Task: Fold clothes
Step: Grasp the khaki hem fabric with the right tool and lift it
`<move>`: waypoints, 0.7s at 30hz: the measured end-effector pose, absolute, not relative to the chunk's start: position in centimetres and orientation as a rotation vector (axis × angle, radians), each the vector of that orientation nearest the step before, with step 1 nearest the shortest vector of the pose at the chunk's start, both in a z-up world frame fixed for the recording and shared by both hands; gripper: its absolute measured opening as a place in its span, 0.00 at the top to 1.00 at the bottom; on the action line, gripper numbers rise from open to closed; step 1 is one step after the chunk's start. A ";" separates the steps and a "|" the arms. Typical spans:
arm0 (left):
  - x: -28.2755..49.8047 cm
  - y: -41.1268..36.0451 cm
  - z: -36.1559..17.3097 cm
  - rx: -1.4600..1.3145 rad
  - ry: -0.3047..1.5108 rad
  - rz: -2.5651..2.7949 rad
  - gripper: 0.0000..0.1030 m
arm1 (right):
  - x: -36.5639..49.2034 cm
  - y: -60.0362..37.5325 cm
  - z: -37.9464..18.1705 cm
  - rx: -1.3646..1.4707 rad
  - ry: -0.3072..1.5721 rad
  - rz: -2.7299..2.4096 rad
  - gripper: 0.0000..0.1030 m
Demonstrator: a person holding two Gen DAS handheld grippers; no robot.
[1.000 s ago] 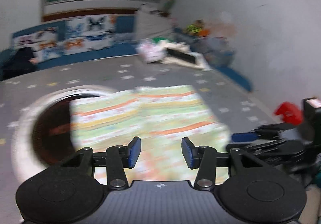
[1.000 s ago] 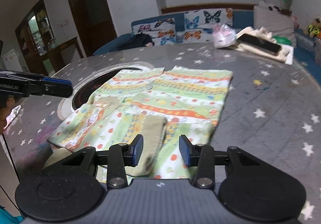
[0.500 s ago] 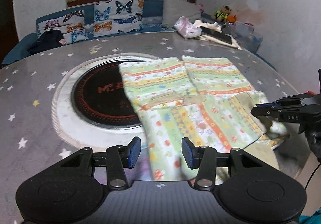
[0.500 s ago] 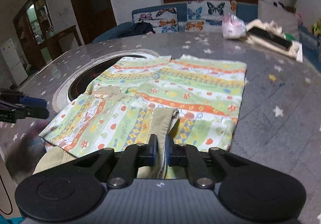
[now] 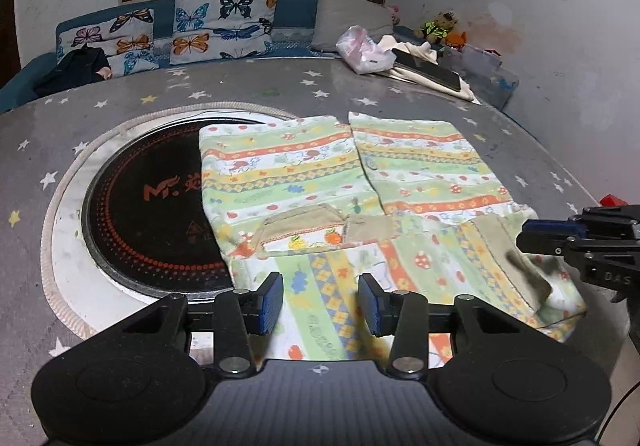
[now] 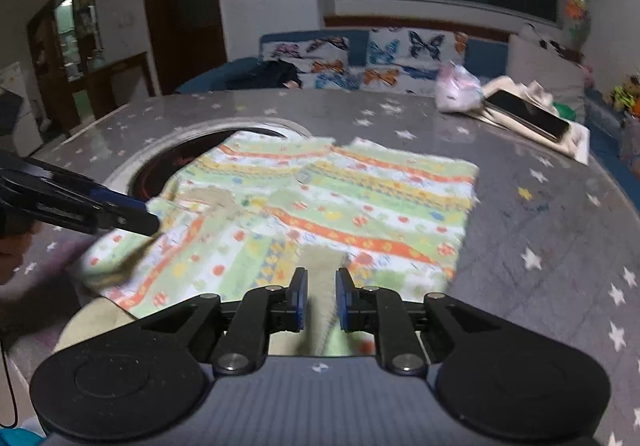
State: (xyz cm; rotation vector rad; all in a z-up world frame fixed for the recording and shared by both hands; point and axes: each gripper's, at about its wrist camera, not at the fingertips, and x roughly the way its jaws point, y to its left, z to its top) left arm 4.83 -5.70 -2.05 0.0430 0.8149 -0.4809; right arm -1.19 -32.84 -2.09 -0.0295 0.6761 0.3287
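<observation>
A striped green, orange and yellow child's garment lies flat on the grey star-patterned table, partly over a round black cooktop. My left gripper is open, its fingers just above the garment's near edge. My right gripper is nearly shut around the tan cuff of the garment's near right sleeve, with a small gap still showing; it also shows in the left wrist view at the cuff. The left gripper shows in the right wrist view at the garment's left sleeve.
A pink bag, a dark tablet on white cloth and clear boxes sit at the table's far right. A sofa with butterfly cushions runs behind the table. The table edge is close below both grippers.
My left gripper has come down closer to the garment's near edge and stays open. My right gripper closed on the tan cuff half a second ago and has now lifted it slightly, jaws a little apart.
</observation>
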 end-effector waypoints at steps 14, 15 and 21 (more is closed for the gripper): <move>3.2 -6.3 -1.4 0.075 0.781 -0.488 0.55 | -1.1 -30.4 -2.9 -0.104 0.682 0.399 0.58; 2.5 -6.5 -1.0 0.074 0.773 -0.507 0.55 | -1.3 -30.4 -3.0 -0.106 0.687 0.402 0.58; -0.8 -7.8 0.1 0.088 0.794 -0.571 0.52 | -2.2 -30.1 -4.0 -0.151 0.707 0.407 0.53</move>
